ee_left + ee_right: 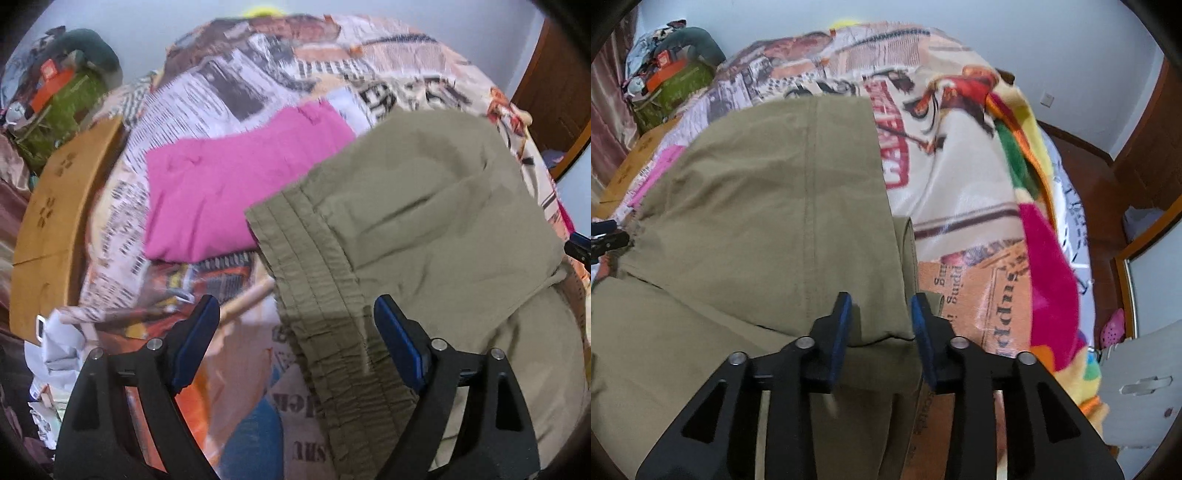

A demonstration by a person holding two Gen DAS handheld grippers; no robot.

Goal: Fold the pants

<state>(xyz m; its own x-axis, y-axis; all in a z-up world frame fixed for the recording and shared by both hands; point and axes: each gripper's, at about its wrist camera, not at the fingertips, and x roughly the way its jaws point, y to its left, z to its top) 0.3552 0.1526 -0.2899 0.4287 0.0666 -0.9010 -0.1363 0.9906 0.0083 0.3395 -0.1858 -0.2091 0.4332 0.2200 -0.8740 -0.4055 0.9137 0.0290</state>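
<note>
One olive pants [424,206], one pink garment [229,184]

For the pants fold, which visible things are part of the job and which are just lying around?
Job: olive pants; left hand-held gripper, open; right hand-held gripper, open; printed bedspread as work surface.

Lying about: folded pink garment; cardboard box; green bag; pink clog.
</note>
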